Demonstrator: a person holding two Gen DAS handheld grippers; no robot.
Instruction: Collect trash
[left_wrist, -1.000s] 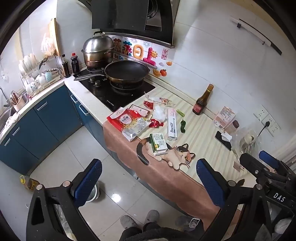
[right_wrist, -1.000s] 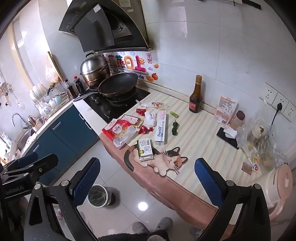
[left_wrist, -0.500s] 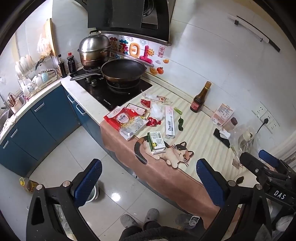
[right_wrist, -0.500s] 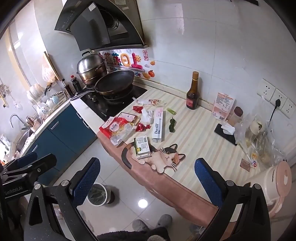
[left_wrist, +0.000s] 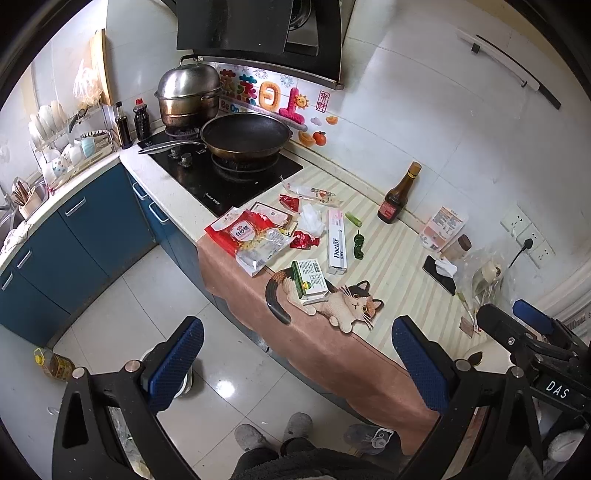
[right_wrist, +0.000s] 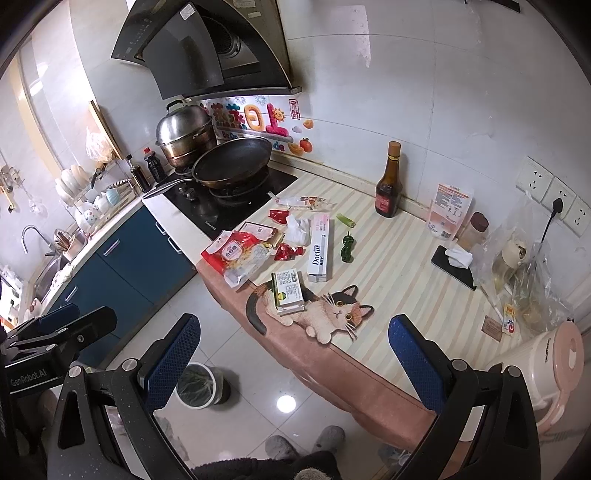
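Observation:
Trash lies on the striped counter mat (left_wrist: 399, 266): a red-and-clear snack bag (left_wrist: 251, 236) (right_wrist: 236, 254), a green-and-white box (left_wrist: 309, 282) (right_wrist: 288, 291), a white "Doctor" toothpaste box (left_wrist: 337, 242) (right_wrist: 320, 248), red wrappers (left_wrist: 304, 240), a crumpled tissue (left_wrist: 310, 219) and green pepper bits (left_wrist: 358, 245). A small lined bin (right_wrist: 196, 384) stands on the floor. My left gripper (left_wrist: 295, 365) and right gripper (right_wrist: 293, 365) are both open and empty, held well back from the counter above the floor.
A wok (left_wrist: 245, 134) and a steamer pot (left_wrist: 188, 98) sit on the hob. A dark sauce bottle (right_wrist: 388, 181), a phone (right_wrist: 454, 267), bags and a pink kettle (right_wrist: 543, 369) stand to the right. An oil bottle (left_wrist: 55, 365) lies on the floor.
Both grippers have drawn back and risen slightly, so the counter looks a little smaller and farther. Both stay open. Nothing on the counter has moved.

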